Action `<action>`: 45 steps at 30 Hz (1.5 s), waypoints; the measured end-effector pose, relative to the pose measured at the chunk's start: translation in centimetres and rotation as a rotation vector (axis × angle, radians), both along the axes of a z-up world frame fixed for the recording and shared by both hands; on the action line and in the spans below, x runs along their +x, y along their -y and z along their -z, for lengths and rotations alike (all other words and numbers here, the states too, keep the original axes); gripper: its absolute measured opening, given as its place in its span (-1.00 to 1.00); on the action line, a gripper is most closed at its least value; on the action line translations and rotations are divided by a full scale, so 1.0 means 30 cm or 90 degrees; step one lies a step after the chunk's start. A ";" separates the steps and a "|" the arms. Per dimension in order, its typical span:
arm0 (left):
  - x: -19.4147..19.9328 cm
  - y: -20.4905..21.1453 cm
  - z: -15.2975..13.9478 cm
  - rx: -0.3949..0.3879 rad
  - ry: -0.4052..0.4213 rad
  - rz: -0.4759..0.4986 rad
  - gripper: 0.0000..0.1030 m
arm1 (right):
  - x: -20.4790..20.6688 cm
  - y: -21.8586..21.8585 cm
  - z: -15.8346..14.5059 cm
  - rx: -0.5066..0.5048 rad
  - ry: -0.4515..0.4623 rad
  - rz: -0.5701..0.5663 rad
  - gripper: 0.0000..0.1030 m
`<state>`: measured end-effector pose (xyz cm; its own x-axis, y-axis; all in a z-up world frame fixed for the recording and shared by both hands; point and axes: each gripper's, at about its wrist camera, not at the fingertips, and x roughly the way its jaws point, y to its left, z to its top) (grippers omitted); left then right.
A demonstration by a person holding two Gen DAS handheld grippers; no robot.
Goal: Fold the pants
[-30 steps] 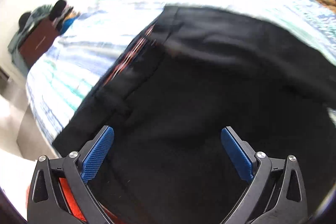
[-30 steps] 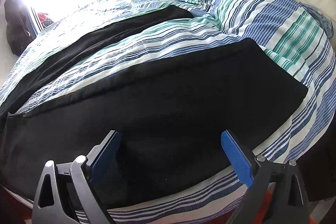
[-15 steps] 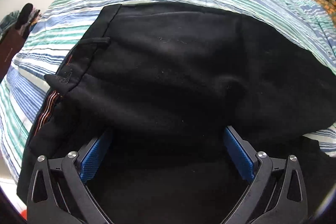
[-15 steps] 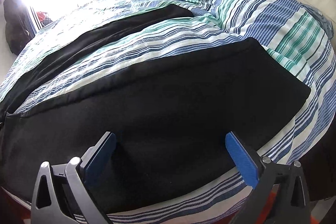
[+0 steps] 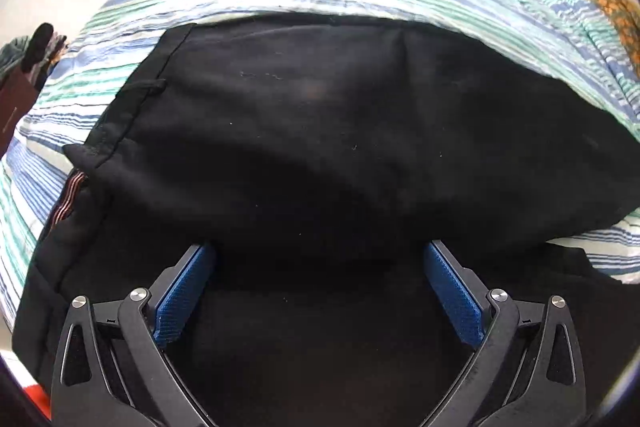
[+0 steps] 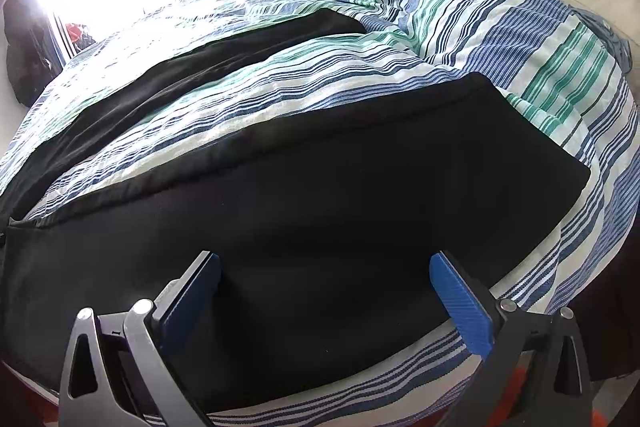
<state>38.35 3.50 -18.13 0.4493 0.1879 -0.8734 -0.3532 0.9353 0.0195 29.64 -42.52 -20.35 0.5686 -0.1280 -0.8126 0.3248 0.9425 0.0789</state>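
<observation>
Left gripper (image 5: 320, 287), fingers spread wide and holding nothing, hovers over the black pants (image 5: 340, 131) after swinging from the waistband edge to face the seat, which now lies doubled just ahead of its tips (the red-striped inner band peeks out to its left). Right gripper (image 6: 324, 291), also spread and empty, has barely moved above the near leg on the striped bedspread (image 6: 520, 39). Judging by this, folding has barely begun.
</observation>
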 end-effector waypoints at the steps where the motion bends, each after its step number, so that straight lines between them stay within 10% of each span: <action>1: -0.005 0.002 -0.013 -0.002 -0.001 -0.002 0.99 | -0.016 -0.006 -0.035 -0.025 0.023 0.007 0.99; 6: -0.032 -0.014 -0.158 0.043 0.073 -0.028 0.99 | -0.027 -0.061 -0.180 -0.008 0.115 -0.076 0.99; 12: 0.088 -0.113 -0.141 0.010 0.063 -0.105 0.99 | 0.134 -0.015 -0.139 0.030 0.048 -0.142 0.99; 16: 0.107 -0.134 -0.002 0.018 -0.002 -0.083 0.99 | 0.155 0.199 0.035 0.067 -0.090 -0.011 0.99; 19: 0.060 -0.105 0.010 0.065 0.065 -0.062 0.99 | 0.051 0.338 -0.009 0.190 0.025 0.102 0.98; 23: 0.037 -0.101 0.002 0.073 0.083 -0.063 0.99 | 0.074 0.332 -0.096 0.154 0.031 0.136 0.98; 31: 0.034 -0.101 0.029 0.085 0.097 -0.065 0.99 | 0.638 -0.224 -0.266 0.313 0.020 -0.200 0.98; 37: 0.030 -0.102 0.036 0.086 0.104 -0.065 0.99 | 0.895 -0.634 -0.143 0.283 -0.036 -0.438 0.98; 41: 0.031 -0.107 0.040 0.084 0.110 -0.066 0.99 | 1.011 -0.438 -0.003 0.203 -0.059 -0.418 0.97; 45: 0.031 -0.107 0.041 0.084 0.113 -0.065 0.99 | 1.063 0.100 0.090 0.191 -0.060 -0.165 0.95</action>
<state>39.29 6.70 -19.35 0.5656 0.3474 -0.7479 -0.4552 0.8878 0.0682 61.53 -45.53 -23.05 0.4714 0.2610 -0.8424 0.0980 0.9338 0.3442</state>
